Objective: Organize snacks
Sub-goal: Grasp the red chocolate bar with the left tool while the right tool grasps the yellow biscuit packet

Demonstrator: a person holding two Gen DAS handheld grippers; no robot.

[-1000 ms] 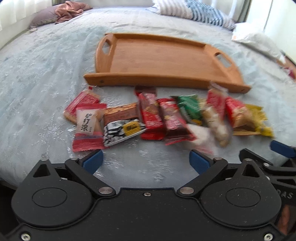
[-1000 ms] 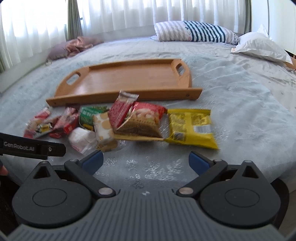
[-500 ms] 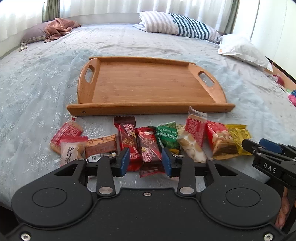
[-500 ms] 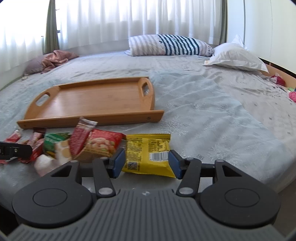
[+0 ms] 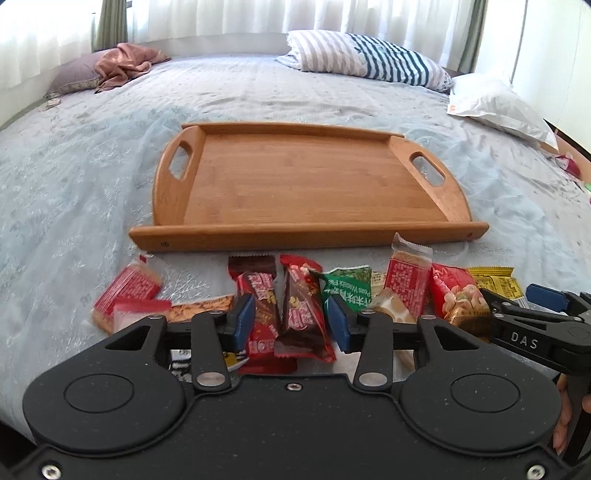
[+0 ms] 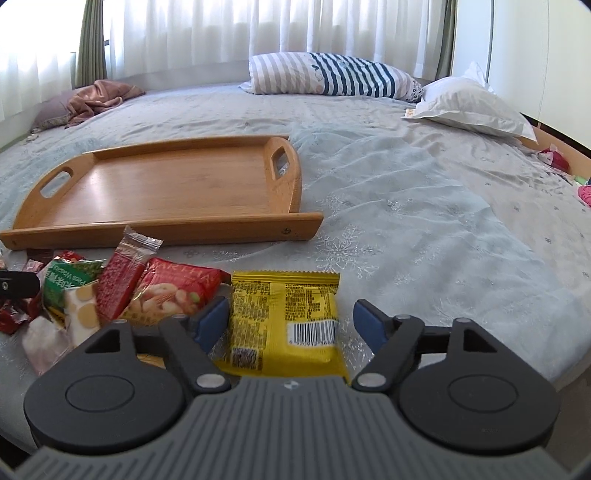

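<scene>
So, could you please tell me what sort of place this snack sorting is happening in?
Most likely a bedroom at home: the wooden tray and snack packets lie on a wide bed with a pale blue bedspread, a striped pillow rests at its far end, and sheer curtains cover the window behind.

Striped pillow (image 6: 332,75), white pillow (image 6: 469,107), pink crumpled cloth (image 6: 98,98) at far edge of pale blue bedspread (image 6: 424,192); sheer curtains (image 6: 258,33) behind
</scene>
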